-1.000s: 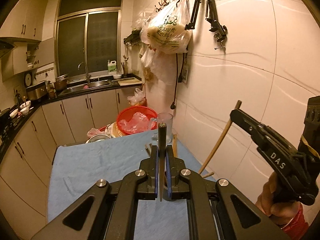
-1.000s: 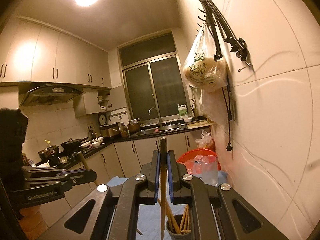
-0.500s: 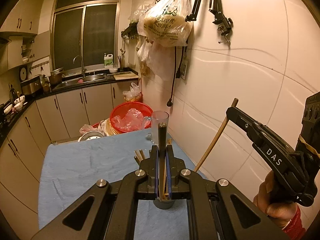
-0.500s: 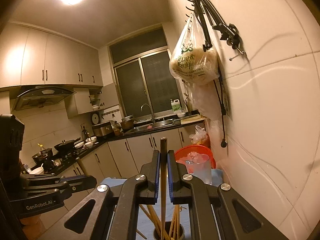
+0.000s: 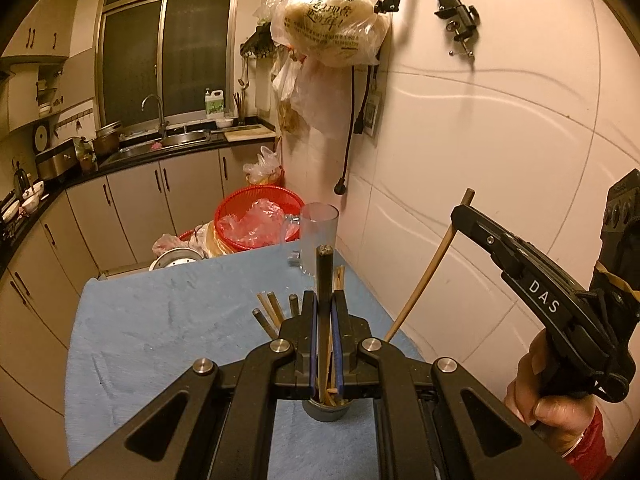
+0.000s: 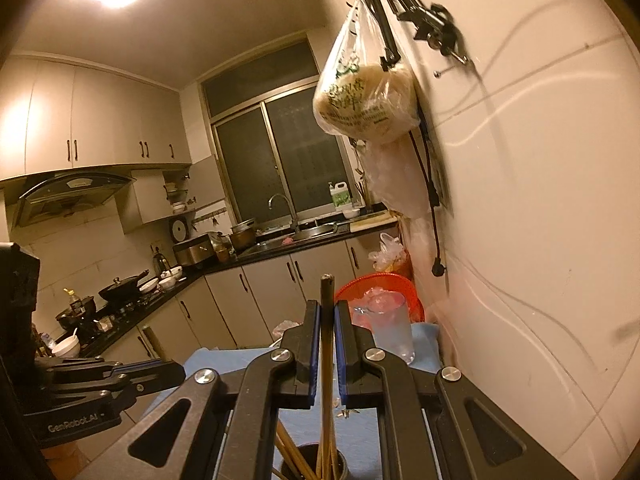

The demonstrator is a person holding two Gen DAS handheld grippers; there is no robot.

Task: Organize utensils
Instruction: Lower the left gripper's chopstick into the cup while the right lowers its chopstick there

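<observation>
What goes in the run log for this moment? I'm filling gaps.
left gripper: shut on chopstick | right gripper: shut on second chopstick | both above holder | blue cloth

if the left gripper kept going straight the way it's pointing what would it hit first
Most likely the clear glass tumbler standing at the far edge of the blue cloth-covered table. The left gripper, shut on a dark wooden chopstick, points over the small grey metal chopstick holder toward it, though depth is unclear.
</observation>
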